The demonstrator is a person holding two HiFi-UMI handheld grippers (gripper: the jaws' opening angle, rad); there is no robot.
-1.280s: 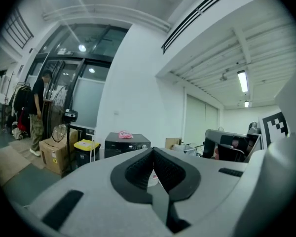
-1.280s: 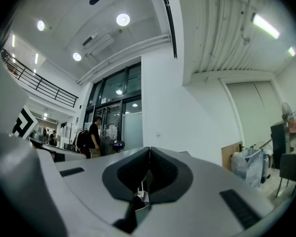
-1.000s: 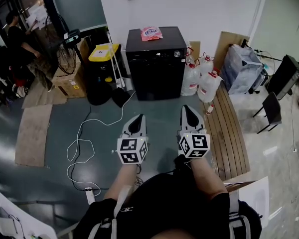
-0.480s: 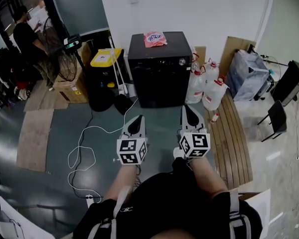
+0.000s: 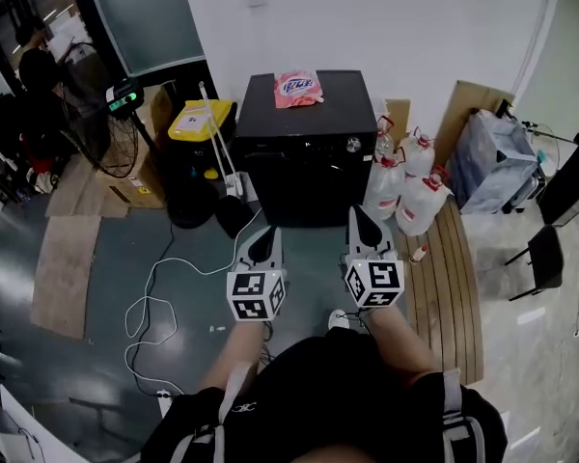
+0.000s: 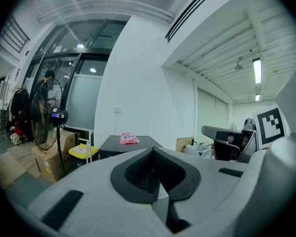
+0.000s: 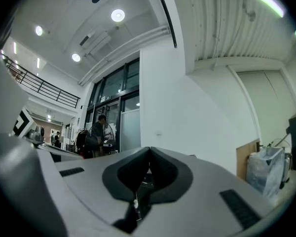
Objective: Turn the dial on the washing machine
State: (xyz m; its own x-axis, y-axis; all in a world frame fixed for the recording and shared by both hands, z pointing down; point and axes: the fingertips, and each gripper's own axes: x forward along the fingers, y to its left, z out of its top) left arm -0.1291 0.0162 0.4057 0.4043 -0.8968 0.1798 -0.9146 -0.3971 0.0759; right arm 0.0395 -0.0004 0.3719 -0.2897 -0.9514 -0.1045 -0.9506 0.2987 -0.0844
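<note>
The black washing machine (image 5: 307, 152) stands against the white wall at the top middle of the head view. Its silver dial (image 5: 352, 144) sits at the right end of the front panel, and a pink packet (image 5: 297, 87) lies on its lid. My left gripper (image 5: 265, 232) and right gripper (image 5: 359, 213) are held side by side over the grey floor, both pointing at the machine and well short of it. Both are shut with nothing between the jaws. In the left gripper view the machine (image 6: 113, 143) and the packet (image 6: 129, 138) show beyond the shut left gripper (image 6: 153, 152).
A black bin with a yellow lid (image 5: 201, 123) and a cardboard box (image 5: 135, 177) stand left of the machine. White jugs (image 5: 405, 186) and a wooden slatted platform (image 5: 449, 268) are on its right. A white cable (image 5: 164, 268) loops across the floor. A person (image 5: 34, 75) stands far left.
Both grippers have moved forward together toward the washing machine, which now looks nearer and larger in the head view. Both stay shut.
</note>
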